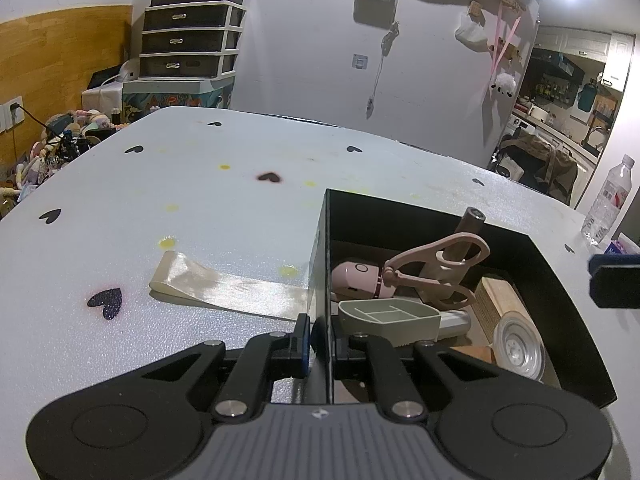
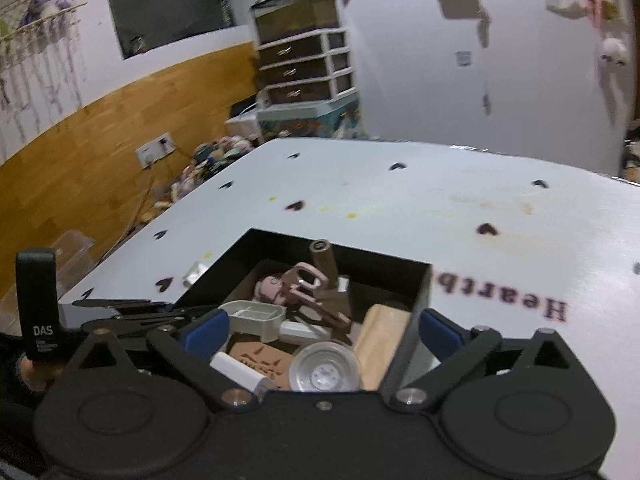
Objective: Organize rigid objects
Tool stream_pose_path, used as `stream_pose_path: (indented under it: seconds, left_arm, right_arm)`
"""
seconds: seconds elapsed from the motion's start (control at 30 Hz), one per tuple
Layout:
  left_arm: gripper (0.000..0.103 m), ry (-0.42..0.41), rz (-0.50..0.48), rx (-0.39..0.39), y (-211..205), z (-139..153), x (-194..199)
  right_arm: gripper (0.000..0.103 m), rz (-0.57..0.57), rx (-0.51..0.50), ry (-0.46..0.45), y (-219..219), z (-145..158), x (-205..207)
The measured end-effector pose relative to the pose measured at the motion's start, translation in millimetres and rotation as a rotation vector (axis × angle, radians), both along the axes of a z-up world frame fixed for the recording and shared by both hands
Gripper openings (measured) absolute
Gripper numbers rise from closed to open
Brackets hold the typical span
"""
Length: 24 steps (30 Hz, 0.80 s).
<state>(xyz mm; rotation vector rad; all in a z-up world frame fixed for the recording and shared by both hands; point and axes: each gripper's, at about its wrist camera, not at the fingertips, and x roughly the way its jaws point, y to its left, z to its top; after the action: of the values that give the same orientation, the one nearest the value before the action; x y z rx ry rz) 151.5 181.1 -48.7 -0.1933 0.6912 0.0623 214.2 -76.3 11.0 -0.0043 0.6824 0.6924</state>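
Item: you kept the left gripper (image 1: 320,344) pinched on the black box (image 1: 520,252) wall to steady it, while the right gripper (image 2: 320,330) gaped wide, empty, above its contents.

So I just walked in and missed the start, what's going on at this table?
A person is tidying rigid odds and ends into a black box on the white table, a gripper in each hand. The left gripper is shut on the box's near wall, steadying it. The right gripper hangs over the box, jaws wide and empty. Inside lie a pink clip, a grey scoop and a wooden block.
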Motion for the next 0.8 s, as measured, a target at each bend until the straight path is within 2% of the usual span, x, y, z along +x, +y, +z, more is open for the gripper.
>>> stream_pose_path:
  seconds: [0.3,0.4,0.47,0.53,0.67,0.73,0.8]
  left_arm:
    - [0.010,-0.005,-0.007,0.007,-0.2,0.0,-1.3]
    - [0.015,-0.007,0.002,0.012,0.0,1.1,-2.0]
    - [0.023,-0.017,0.019,0.019,1.0,4.8,-4.9]
    - [0.039,-0.040,0.032,0.027,2.4,11.5,-9.8]
    - [0.062,-0.099,0.051,0.034,2.3,30.1,-26.3]
    - [0.078,-0.132,0.056,0.037,0.4,39.1,-36.6]
    - [0.083,-0.161,0.058,0.038,-2.9,46.7,-47.6]
  right_arm:
    - [0.103,-0.111,0.034,-0.054,-11.2,-1.1,-22.8]
    - [0.103,-0.136,0.039,-0.078,-13.5,0.6,-28.1]
    - [0.103,-0.156,0.037,-0.090,-14.8,1.3,-31.2]
    - [0.103,-0.172,0.039,-0.097,-16.1,1.1,-34.4]
    - [0.103,-0.194,0.035,-0.125,-19.3,0.7,-44.8]
    - [0.103,-0.200,0.041,-0.140,-22.4,0.6,-52.7]
    - [0.103,-0.207,0.045,-0.155,-25.4,0.6,-61.0]
